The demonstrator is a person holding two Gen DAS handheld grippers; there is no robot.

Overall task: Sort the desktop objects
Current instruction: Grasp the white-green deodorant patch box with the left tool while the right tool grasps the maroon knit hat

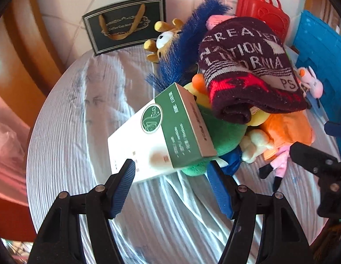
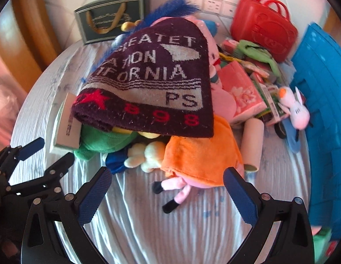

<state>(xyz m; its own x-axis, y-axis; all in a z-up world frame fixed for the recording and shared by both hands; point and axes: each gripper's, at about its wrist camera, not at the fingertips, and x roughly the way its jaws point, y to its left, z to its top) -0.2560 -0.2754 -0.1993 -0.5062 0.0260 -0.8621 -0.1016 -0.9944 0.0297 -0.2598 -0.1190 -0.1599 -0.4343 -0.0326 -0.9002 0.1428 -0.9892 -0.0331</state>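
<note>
A heap of objects lies on a round table with a white cloth (image 1: 67, 118). A maroon knit hat (image 1: 247, 70) (image 2: 148, 79) tops the heap. Under it lie a green plush (image 1: 223, 132) (image 2: 100, 138), an orange-dressed pig plush (image 1: 287, 132) (image 2: 201, 158) and a white-and-green box (image 1: 161, 136) (image 2: 64, 125). My left gripper (image 1: 172, 171) is open, its fingers either side of the box's near end, not touching. My right gripper (image 2: 168, 184) is open just in front of the pig plush's legs.
A blue crate (image 1: 324, 70) (image 2: 324, 114) stands at the right. A red toy case (image 1: 265, 15) (image 2: 265, 35), a dark gift bag (image 1: 124, 24) (image 2: 111, 17), a pink tissue pack (image 2: 240, 92), a cardboard tube (image 2: 251, 145) and a small white plush (image 2: 295, 107) sit around the heap.
</note>
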